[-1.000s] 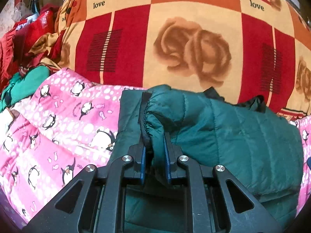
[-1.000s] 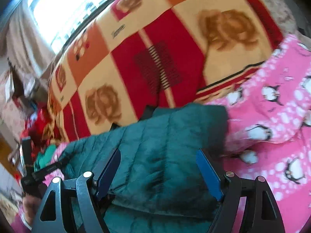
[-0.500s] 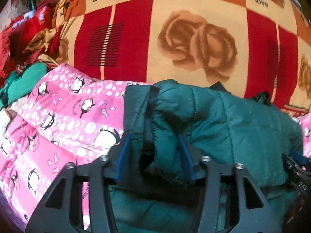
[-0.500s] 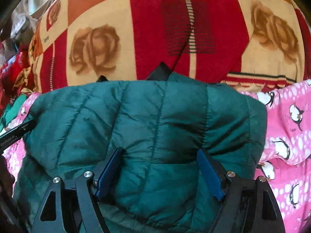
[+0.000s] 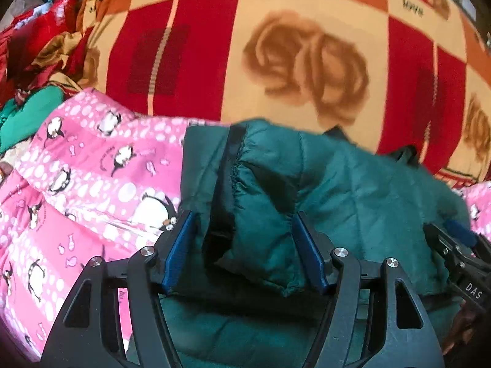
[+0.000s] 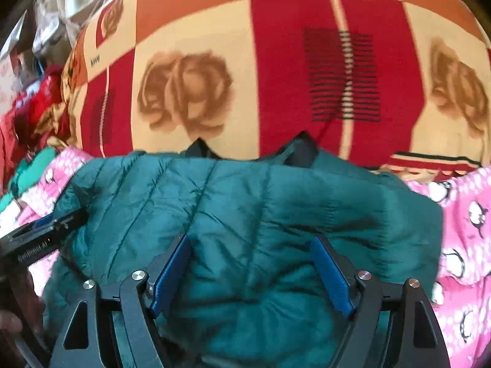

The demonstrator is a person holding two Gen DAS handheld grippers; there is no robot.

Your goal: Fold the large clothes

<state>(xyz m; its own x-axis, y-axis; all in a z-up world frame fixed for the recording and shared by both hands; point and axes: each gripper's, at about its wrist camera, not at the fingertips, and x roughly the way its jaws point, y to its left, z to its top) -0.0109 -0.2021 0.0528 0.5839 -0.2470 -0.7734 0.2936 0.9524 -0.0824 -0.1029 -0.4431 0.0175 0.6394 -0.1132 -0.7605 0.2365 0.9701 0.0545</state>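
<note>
Your dark green quilted jacket [image 5: 353, 190] lies folded on the pink penguin-print blanket [image 5: 76, 184], puffy and creased along its stitched channels, with the red, orange and cream rose-patterned bedspread [image 5: 307, 61] rising behind it. Left of the jacket, a heap of red and green clothes [image 5: 33, 70] sits crumpled at the blanket's far edge. Your left gripper [image 5: 244, 251] straddles the jacket's left end, where a rolled fold with a black trim strip bulges up; its jaws have just been opening, and the blue pads [image 5: 179, 251] now stand clear of the fabric still lying between them. Your right gripper [image 6: 250, 273] hovers over the jacket's middle, jaws wide, smooth padded cloth between the pads but not pinched.

Only the left wrist view shows the black trim and the jacket's flat lower layer beneath the fold; it also catches the right gripper's tip at the jacket's right edge. Only the right wrist view shows the jacket's whole back, two dark points poking up along its far edge, and the left gripper's black finger reaching the jacket's left corner.
</note>
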